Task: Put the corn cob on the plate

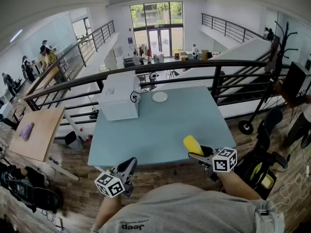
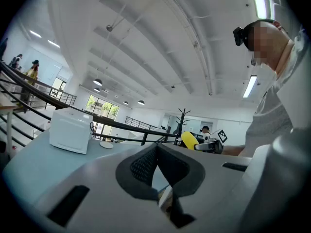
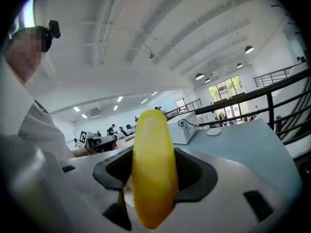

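Note:
The yellow corn cob [image 1: 192,144] is gripped in my right gripper [image 1: 198,153], which is shut on it above the near right edge of the blue table [image 1: 165,130]. In the right gripper view the corn cob [image 3: 153,169] stands upright between the jaws and fills the middle. A small white plate [image 1: 159,96] lies near the table's far edge, and the plate [image 3: 214,131] shows far ahead of the cob. My left gripper [image 1: 128,167] hovers at the near left edge, shut and holding nothing. From there the corn cob [image 2: 188,140] shows off to the right.
A white box [image 1: 119,97] with a cable stands at the table's far left, beside the plate. A black railing [image 1: 194,67] runs behind the table. A wooden table [image 1: 36,132] stands to the left and a coat stand [image 1: 272,67] at the right.

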The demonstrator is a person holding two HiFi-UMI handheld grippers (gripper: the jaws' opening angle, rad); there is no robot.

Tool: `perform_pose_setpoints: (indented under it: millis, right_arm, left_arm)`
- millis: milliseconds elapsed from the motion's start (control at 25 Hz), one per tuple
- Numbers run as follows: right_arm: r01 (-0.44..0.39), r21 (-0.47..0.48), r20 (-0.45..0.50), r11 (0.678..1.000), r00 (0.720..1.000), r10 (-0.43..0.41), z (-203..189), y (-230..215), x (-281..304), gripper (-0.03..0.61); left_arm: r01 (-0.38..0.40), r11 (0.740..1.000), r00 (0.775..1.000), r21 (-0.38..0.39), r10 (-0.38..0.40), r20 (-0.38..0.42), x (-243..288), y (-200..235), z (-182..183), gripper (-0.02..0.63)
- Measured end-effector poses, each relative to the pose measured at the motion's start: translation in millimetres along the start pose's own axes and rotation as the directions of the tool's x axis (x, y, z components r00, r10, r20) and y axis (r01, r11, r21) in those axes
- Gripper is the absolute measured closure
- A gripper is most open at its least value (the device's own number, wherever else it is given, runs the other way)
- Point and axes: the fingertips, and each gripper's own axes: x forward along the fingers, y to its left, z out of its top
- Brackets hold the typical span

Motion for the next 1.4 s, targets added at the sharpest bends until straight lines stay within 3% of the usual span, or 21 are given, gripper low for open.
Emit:
perform_pose_setpoints:
  millis: [480,720,1400]
  right_arm:
    - [-0.009,-0.020,0.013,1.000,1.000,0.009,15,-13,0,0.318]
    - [0.021,0.044,0.006,0.999,1.000,-0.021,14,-33,-11,0.318]
    - [-0.021,0.005,-0.003,1.000,1.000,0.021,13,-66,-68,0.318]
  left_arm:
    - [0.016,1.000,1.000,0.013,-0.016,-0.006,19,1,8,0.604]
    - [0.022,0.999,1.000,0.031,-0.022,-0.013,35,-6,9,0.604]
    - [0.031,0.999,0.999,0.037,-0.029,-0.036,110,-73,-8,0.604]
